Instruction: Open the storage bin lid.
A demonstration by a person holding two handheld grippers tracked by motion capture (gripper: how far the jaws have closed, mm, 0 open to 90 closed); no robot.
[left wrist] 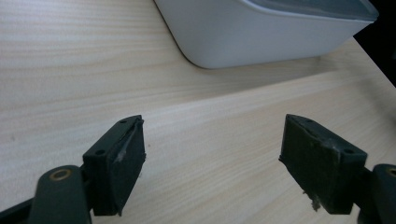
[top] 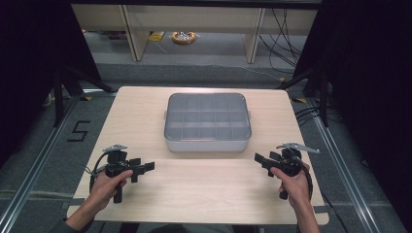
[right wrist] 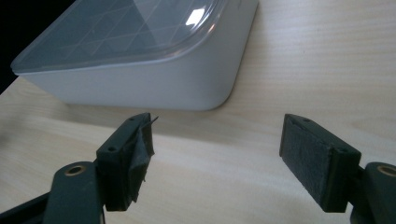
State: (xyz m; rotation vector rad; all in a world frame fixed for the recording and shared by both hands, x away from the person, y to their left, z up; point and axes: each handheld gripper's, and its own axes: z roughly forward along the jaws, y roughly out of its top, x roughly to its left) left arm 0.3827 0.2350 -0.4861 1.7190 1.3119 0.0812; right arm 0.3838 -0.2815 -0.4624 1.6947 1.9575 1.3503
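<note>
high view: lidded compartment box (top: pixel 207 122) sits mid-table (top: pixel 145 107), lid on, left gripper (top: pixel 144 168) and right gripper (top: pixel 260 158) flank its near side, apart from it, likely a ready pose. left gripper view: jaws spread, empty, over bare wood near the box corner (left wrist: pixel 261 37). right gripper view: jaws spread, empty, box (right wrist: pixel 140 79) just ahead.
</note>
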